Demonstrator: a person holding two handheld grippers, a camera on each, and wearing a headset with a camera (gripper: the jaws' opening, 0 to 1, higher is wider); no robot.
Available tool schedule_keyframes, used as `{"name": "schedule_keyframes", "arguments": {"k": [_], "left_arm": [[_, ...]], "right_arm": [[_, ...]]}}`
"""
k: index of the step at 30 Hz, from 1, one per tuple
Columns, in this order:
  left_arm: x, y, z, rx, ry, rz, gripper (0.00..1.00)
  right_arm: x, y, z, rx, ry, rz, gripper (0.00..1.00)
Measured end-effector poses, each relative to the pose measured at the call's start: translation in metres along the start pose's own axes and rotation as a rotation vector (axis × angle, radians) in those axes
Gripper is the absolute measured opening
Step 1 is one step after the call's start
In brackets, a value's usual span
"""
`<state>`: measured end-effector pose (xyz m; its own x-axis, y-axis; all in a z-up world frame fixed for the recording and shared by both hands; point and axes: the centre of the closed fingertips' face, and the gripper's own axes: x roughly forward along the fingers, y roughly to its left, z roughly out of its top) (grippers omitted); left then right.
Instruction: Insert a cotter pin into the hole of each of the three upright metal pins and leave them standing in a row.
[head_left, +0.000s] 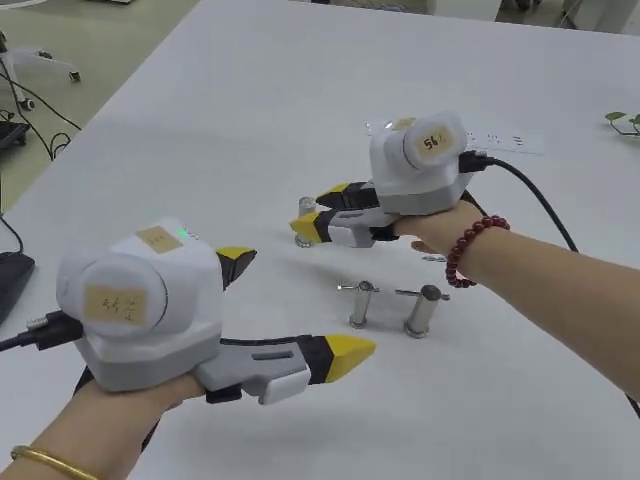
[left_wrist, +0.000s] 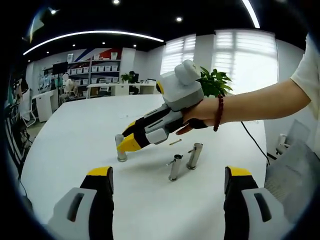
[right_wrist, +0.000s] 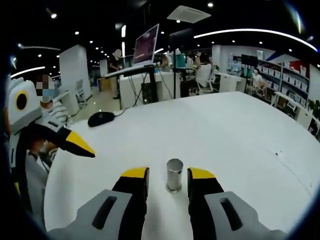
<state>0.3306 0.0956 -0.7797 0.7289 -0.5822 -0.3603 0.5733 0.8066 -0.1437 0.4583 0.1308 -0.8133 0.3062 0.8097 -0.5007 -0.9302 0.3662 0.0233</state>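
Observation:
Three short upright metal pins stand on the white table (head_left: 250, 110). Two of them (head_left: 360, 303) (head_left: 423, 311) each have a thin cotter pin through the top. The third pin (head_left: 306, 207) (right_wrist: 174, 175) stands further left, and I see no cotter pin in it. My right gripper (head_left: 315, 210) (right_wrist: 167, 177) is open, its jaws straddling this pin with a small gap on each side. A loose cotter pin (head_left: 432, 258) (left_wrist: 175, 142) lies on the table by the right wrist. My left gripper (head_left: 295, 305) (left_wrist: 167, 187) hovers wide open and holds nothing, nearer me than the row.
A black cable (head_left: 535, 195) trails from the right gripper across the table. A white label strip (head_left: 505, 138) lies at the back right, with plant leaves (head_left: 625, 120) beyond it. A dark mouse (right_wrist: 101, 118) lies near the table's left edge.

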Motion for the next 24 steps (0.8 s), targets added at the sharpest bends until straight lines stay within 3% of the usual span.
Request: {"name": "schedule_keyframes", "arguments": {"k": [5,8,19,21,24], "left_arm": [[-0.001,0.001,-0.003,0.001,0.011,0.000,0.93],[-0.002,0.002,-0.004,0.009,0.016,-0.001,0.93],[-0.008,0.008,-0.002,0.020,0.019,0.004,0.90],[-0.008,0.009,-0.003,0.016,0.018,0.005,0.90],[-0.009,0.009,-0.003,0.004,0.012,0.007,0.88]], "right_arm": [[0.004,0.004,0.001,0.015,-0.015,0.007,0.26],[0.005,0.006,-0.002,-0.005,0.005,0.005,0.25],[0.011,-0.004,-0.003,0.002,0.006,-0.033,0.15],[0.010,-0.003,-0.002,0.023,0.007,-0.029,0.15],[0.009,0.000,-0.001,-0.001,0.025,-0.038,0.14]]}}
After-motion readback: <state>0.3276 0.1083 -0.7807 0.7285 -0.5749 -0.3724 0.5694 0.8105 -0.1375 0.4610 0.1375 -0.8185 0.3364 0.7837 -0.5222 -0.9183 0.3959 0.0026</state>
